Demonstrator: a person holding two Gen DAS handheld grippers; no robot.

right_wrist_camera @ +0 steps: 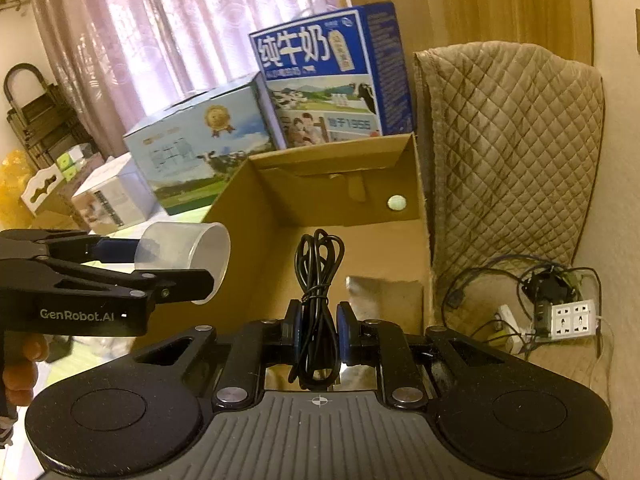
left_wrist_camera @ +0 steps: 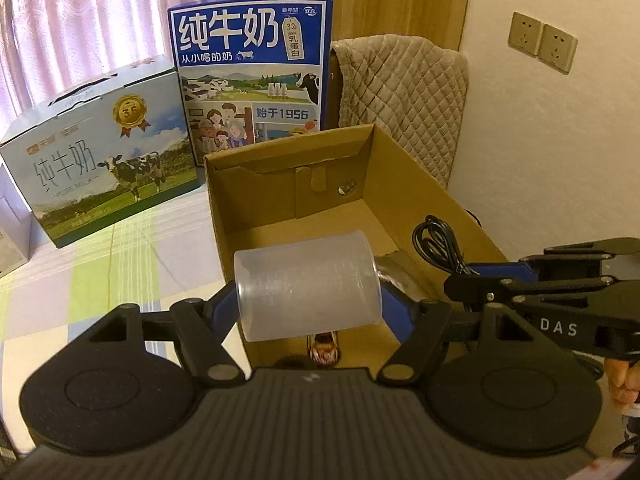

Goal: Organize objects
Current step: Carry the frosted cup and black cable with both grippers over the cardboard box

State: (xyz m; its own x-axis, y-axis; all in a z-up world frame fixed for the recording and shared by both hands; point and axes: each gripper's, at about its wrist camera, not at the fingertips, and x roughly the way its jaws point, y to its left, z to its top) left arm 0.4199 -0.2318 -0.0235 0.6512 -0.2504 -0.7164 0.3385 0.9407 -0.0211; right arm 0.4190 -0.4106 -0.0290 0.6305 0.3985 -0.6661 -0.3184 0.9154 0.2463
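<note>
My left gripper (left_wrist_camera: 310, 304) is shut on a clear plastic measuring cup (left_wrist_camera: 308, 286), held on its side over the near left edge of an open cardboard box (left_wrist_camera: 280, 216). From the right wrist view the cup (right_wrist_camera: 188, 254) shows at the left with its mouth toward the box (right_wrist_camera: 256, 200). My right gripper (right_wrist_camera: 318, 320) is shut on a bundled black cable (right_wrist_camera: 318, 280), over the box's near right part. The cable (left_wrist_camera: 440, 244) and right gripper (left_wrist_camera: 480, 278) also show in the left wrist view. A small toy car (left_wrist_camera: 324, 348) and a shiny metal item (left_wrist_camera: 400, 280) lie inside the box.
Two milk cartons (left_wrist_camera: 104, 168) (left_wrist_camera: 252, 76) stand behind the box on a checked tablecloth (left_wrist_camera: 100, 276). A quilted cover (right_wrist_camera: 508, 160) drapes to the right. A power strip with tangled wires (right_wrist_camera: 568, 320) lies at the far right. Curtains (right_wrist_camera: 180, 40) hang behind.
</note>
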